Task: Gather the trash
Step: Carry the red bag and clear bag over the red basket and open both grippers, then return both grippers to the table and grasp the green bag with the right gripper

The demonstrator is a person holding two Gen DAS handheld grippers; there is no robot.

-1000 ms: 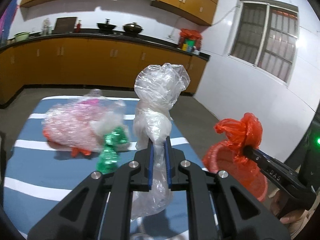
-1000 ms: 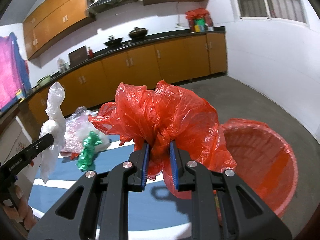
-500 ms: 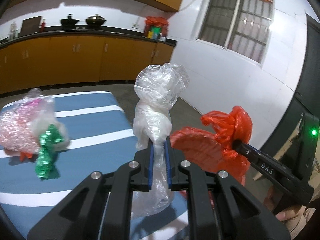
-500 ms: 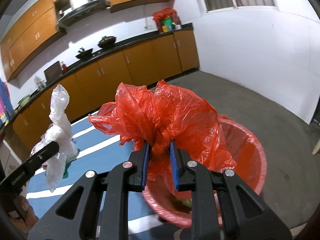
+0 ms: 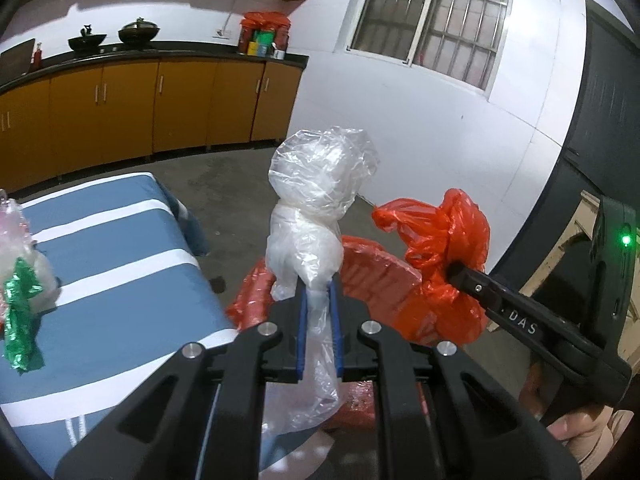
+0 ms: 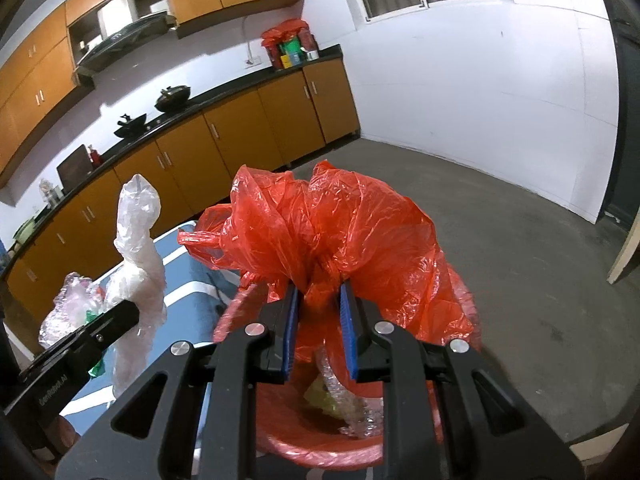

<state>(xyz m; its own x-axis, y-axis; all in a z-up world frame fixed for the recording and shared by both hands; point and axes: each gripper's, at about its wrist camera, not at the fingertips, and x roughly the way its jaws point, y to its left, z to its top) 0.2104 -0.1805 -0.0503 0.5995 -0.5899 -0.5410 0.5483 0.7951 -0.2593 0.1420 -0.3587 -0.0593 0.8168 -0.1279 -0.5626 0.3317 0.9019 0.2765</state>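
Clear plastic bag [image 5: 320,200] clenched in left hand-held gripper [image 5: 319,296] | right hand-held gripper [image 6: 319,296] grasping red bag [image 6: 340,232]

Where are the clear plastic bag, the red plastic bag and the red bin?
clear plastic bag [image 5: 320,184]: left wrist view, its puffed upper part.
red plastic bag [image 6: 352,232]: right wrist view, crumpled middle above the pads.
red bin [image 6: 320,454]: right wrist view, near rim.

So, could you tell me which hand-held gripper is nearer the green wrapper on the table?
Left. The left hand-held gripper sits just beside the green wrapper; the right hand-held gripper is farther, over the red bin.
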